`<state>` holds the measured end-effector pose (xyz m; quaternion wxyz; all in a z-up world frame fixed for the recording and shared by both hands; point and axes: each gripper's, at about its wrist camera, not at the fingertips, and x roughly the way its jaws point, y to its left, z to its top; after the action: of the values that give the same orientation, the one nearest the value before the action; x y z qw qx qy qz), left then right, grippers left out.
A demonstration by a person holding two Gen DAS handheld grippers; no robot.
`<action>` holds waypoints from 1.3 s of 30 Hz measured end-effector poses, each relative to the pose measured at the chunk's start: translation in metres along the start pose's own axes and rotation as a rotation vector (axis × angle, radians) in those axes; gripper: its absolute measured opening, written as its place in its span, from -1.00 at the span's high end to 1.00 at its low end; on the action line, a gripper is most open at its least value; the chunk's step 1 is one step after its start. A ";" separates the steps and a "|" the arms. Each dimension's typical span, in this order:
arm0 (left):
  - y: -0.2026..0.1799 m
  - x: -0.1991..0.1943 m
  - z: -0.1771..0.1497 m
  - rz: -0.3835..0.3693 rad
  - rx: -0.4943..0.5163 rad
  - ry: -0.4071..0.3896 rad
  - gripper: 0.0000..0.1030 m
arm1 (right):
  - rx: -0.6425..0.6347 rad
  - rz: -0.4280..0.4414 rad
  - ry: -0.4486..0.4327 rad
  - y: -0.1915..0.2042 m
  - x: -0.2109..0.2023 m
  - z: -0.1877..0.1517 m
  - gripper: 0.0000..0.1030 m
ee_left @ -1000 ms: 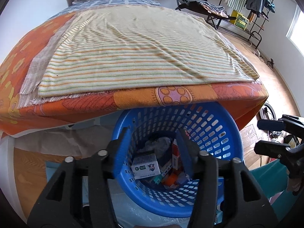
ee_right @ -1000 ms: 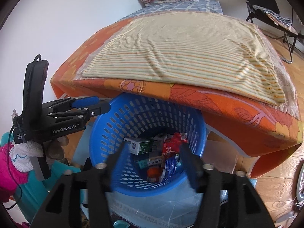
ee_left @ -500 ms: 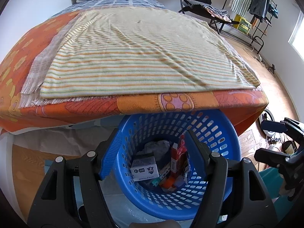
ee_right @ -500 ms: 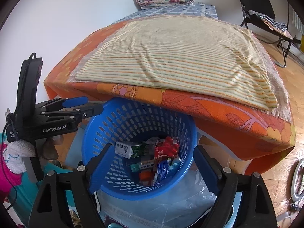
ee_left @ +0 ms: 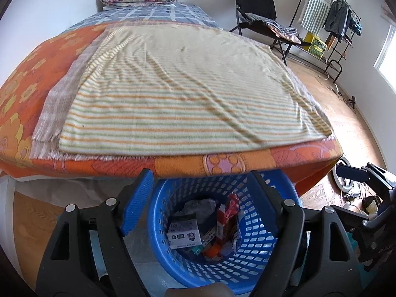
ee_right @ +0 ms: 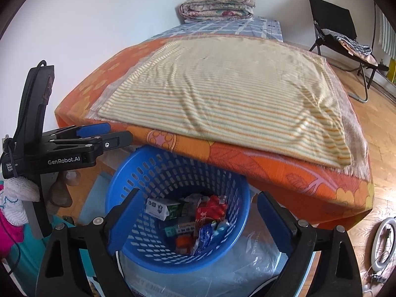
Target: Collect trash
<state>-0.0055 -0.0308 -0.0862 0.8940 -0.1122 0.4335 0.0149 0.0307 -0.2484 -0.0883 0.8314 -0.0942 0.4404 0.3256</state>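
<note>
Blue-padded tongs (ee_left: pixel 198 195) wider over basket (ee_left: pixel 277 245)

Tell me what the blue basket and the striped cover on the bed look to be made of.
Blue basket: moulded plastic by the look, glossy, its wall pierced with even rows of slots. Striped cover: woven cloth, matte and soft, likely cotton or towelling; it lies in shallow wrinkles, with a frayed fringe along its edge.

Basket (ee_right: pixel 118 188) sits on the floor at six o'clock, trash (ee_right: pixel 198 217) inside; bed (ee_right: pixel 284 173) behind at twelve, chair (ee_right: pixel 334 24) at two.
</note>
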 end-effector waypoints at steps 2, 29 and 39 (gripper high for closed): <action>0.000 -0.004 0.005 -0.002 -0.011 -0.017 -0.56 | 0.003 -0.003 -0.011 0.000 -0.002 0.004 -0.83; -0.018 -0.077 0.074 -0.013 -0.042 -0.274 -0.79 | 0.109 0.001 -0.279 -0.019 -0.057 0.075 -1.00; -0.030 -0.093 0.085 0.014 -0.009 -0.328 -0.96 | 0.164 0.014 -0.320 -0.028 -0.062 0.087 -1.00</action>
<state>0.0054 -0.0350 0.0430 0.9521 -0.1091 0.2827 0.0413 0.0814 -0.2601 0.0089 0.8936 0.0301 0.3280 0.3050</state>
